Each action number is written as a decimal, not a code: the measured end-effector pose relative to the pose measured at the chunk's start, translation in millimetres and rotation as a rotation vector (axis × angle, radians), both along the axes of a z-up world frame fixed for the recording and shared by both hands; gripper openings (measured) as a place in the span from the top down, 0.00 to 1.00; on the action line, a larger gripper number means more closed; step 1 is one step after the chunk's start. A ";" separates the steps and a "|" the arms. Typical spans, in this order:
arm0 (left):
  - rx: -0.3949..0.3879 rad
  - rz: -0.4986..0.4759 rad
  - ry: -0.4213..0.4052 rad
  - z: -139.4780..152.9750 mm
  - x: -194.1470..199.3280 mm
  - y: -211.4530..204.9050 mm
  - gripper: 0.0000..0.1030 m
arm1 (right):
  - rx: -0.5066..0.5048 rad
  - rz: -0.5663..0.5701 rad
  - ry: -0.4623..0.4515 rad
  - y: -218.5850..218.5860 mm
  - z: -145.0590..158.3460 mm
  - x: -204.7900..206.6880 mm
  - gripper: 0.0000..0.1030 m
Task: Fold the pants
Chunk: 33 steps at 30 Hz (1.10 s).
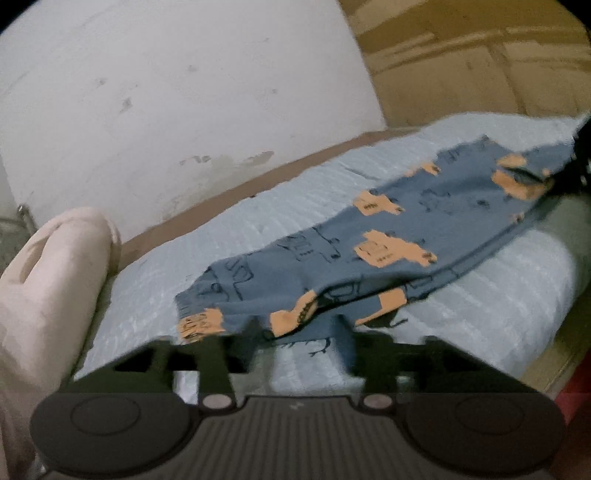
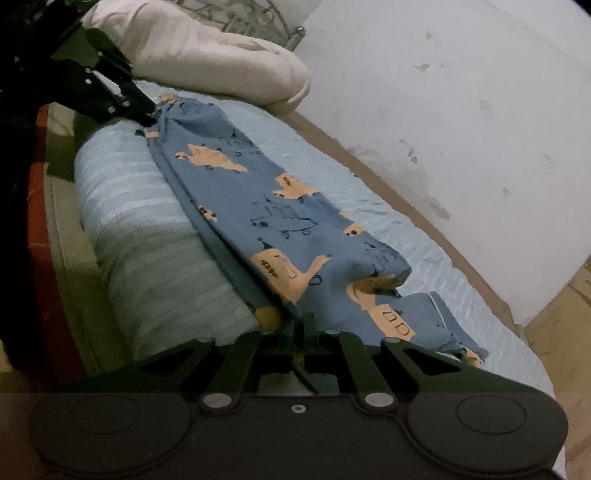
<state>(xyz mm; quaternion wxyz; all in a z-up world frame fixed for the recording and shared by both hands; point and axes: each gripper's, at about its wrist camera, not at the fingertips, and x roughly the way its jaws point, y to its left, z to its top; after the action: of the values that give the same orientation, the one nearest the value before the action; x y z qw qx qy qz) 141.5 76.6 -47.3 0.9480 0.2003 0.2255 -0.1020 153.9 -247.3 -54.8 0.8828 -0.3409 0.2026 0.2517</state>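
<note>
Right gripper (image 2: 303,325), nearest the lens, pinches the near seam of the blue pants (image 2: 280,206) stretched ahead of it along the bed (image 2: 147,258), while the left gripper (image 1: 295,332) stands open beside the cuff, so pulling one-handed risks dragging the fabric askew.

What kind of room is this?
Most likely a bedroom: a bed with a light blue cover, a pale pillow at its metal headboard, and patterned blue pants spread out for folding.
</note>
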 end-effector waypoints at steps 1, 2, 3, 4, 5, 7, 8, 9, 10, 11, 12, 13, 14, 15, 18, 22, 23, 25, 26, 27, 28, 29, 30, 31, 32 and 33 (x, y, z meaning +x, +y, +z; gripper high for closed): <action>-0.017 0.009 0.002 3.2 -0.2 -0.4 0.28 | 0.006 -0.003 -0.001 -0.9 0.2 -1.4 0.88; -0.036 0.020 0.005 6.6 -1.9 -1.5 0.15 | 0.008 -0.009 -0.006 -2.5 0.7 -2.1 0.84; -0.058 0.031 0.007 10.0 -3.8 -4.1 0.05 | 0.013 -0.017 -0.012 -4.6 1.3 -3.4 0.78; -0.073 0.038 0.007 12.6 -5.4 -8.3 0.02 | 0.024 -0.029 -0.016 -7.6 2.3 -4.5 0.68; -0.088 0.036 0.008 14.8 -6.7 -13.9 0.01 | 0.037 -0.045 -0.020 -11.0 3.2 -5.2 0.62; -0.112 0.017 0.023 18.3 -7.8 -29.5 0.01 | 0.078 -0.091 -0.026 -19.8 7.0 -5.7 0.31; -0.122 0.004 0.032 19.4 -8.0 -39.1 0.01 | 0.109 -0.110 -0.017 -26.5 10.5 -5.5 0.23; -0.131 -0.013 0.040 20.3 -8.1 -49.4 0.01 | 0.140 -0.122 -0.002 -33.1 13.6 -4.9 0.10; -0.138 -0.028 0.045 20.9 -8.2 -59.1 0.01 | 0.177 -0.137 0.018 -40.8 16.6 -4.8 0.01; -0.143 -0.046 0.051 21.3 -7.8 -70.9 0.01 | 0.209 -0.155 0.031 -48.6 18.9 -5.2 0.01; -0.150 -0.068 0.056 22.0 -6.6 -84.1 0.01 | 0.235 -0.178 0.045 -57.4 20.5 -5.6 0.01; -0.160 -0.087 0.058 22.2 -5.2 -94.8 0.01 | 0.249 -0.203 0.055 -64.8 20.9 -6.0 0.01; -0.175 -0.113 0.060 23.1 -4.0 -107.2 0.01 | 0.260 -0.227 0.061 -71.2 20.4 -8.1 0.01; -0.188 -0.132 0.063 23.3 -3.2 -117.7 0.01 | 0.275 -0.253 0.066 -79.7 20.3 -9.0 0.01; -0.232 -0.195 0.073 25.3 0.7 -149.7 0.01 | 0.364 -0.338 0.099 -114.2 22.1 -12.1 0.01; -0.249 -0.268 0.080 23.9 8.6 -191.6 0.01 | 0.492 -0.476 0.103 -171.0 26.6 -10.6 0.01; -0.248 -0.282 0.080 23.0 9.7 -200.4 0.01 | 0.511 -0.520 0.103 -184.2 27.4 -6.0 0.01; -0.241 -0.313 0.078 20.8 12.6 -220.4 0.01 | 0.545 -0.602 0.122 -208.8 26.7 6.9 0.01; -0.241 -0.323 0.080 19.2 13.9 -230.0 0.01 | 0.566 -0.640 0.145 -221.5 24.8 16.0 0.01; -0.240 -0.333 0.083 18.1 16.5 -238.4 0.01 | 0.592 -0.661 0.177 -232.9 22.6 25.0 0.01; -0.241 -0.337 0.088 16.8 19.4 -244.6 0.01 | 0.630 -0.669 0.220 -244.1 19.9 34.9 0.02; -0.244 -0.340 0.095 15.7 22.0 -250.1 0.01 | 0.671 -0.669 0.255 -253.0 17.6 42.6 0.03; -0.247 -0.341 0.105 15.1 25.1 -254.0 0.01 | 0.705 -0.670 0.278 -259.7 16.0 48.3 0.08; -0.250 -0.341 0.114 14.5 28.0 -256.9 0.01 | 0.737 -0.674 0.298 -266.8 14.0 52.9 0.15; -0.253 -0.337 0.127 13.7 31.9 -259.4 0.01 | 0.757 -0.677 0.311 -270.7 13.1 57.1 0.20; -0.256 -0.329 0.142 13.3 35.3 -261.0 0.01 | 0.769 -0.680 0.322 -273.0 12.5 60.4 0.31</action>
<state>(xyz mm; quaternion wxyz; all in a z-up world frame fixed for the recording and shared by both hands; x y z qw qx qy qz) 176.8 -184.4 -34.0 0.9180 0.1045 0.2411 -0.2971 214.3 -520.3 -42.3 0.9335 0.1349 0.3275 0.0569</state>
